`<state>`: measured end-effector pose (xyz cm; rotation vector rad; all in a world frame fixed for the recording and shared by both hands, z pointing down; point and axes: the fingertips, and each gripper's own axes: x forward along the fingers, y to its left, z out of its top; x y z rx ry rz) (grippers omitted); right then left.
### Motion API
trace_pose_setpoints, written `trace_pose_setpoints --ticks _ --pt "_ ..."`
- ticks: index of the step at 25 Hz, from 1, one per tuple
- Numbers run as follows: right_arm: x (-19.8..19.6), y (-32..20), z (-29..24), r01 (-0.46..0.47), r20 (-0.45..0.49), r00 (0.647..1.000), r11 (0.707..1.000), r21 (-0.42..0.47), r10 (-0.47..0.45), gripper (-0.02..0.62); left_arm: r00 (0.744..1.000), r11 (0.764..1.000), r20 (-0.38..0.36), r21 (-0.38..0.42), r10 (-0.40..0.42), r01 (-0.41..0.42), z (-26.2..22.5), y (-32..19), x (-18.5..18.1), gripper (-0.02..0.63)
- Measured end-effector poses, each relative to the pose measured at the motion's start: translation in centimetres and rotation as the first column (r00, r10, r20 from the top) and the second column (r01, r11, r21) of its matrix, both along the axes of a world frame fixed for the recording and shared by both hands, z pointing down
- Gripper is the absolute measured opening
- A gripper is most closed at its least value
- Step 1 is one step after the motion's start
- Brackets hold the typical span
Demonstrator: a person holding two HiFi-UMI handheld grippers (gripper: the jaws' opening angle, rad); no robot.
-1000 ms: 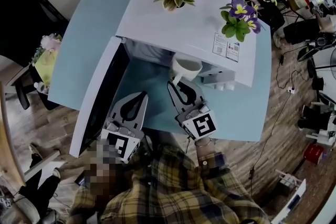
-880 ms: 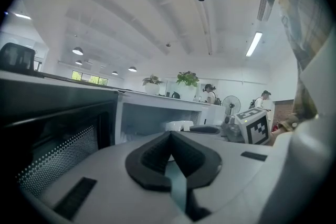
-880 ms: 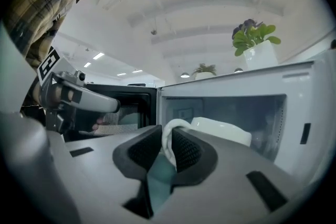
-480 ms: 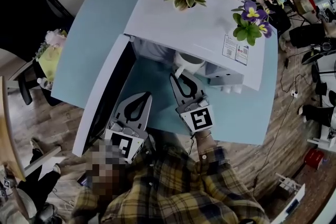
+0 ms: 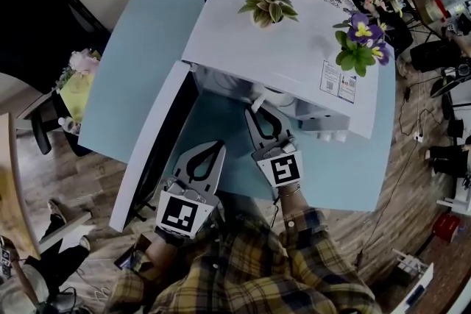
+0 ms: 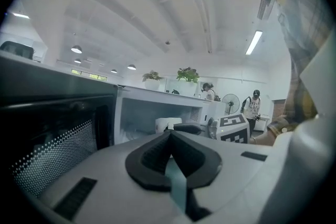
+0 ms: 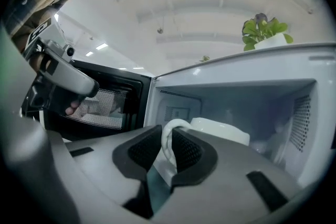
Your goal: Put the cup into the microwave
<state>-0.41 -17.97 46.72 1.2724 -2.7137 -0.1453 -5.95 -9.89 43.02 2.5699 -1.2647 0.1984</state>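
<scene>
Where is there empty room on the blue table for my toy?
Bare patches: the light blue table left of the white microwave's open door, and its front right corner. The microwave top between the green succulent and the purple-flowered plant is free. Crowded: the doorway, where the right gripper holds the white cup.

Head view steeply down over microwave (image 5: 280, 55), both gripper views close, level, sharing its cavity

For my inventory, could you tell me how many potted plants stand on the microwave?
2: a green succulent toward the far left of the microwave top, a purple-flowered plant near its right end. None looks hidden.
</scene>
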Motion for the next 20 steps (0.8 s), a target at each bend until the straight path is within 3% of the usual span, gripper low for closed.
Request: trace_pose_setpoints --ticks 9,20 --pt "-0.5 -2.2 1.2 -0.028 -0.065 0.997 0.998 0.062 0.032 0.064 1.000 1.000 0.012 0.000 0.008 -0.008 0.2 -0.2 -0.3 -0.008" --pt "-0.3 -4.2 2.5 -0.063 -0.102 0.992 0.996 0.069 0.070 0.063 0.999 0.999 0.011 -0.018 0.032 -0.031 0.9 0.1 -0.1 -0.008"
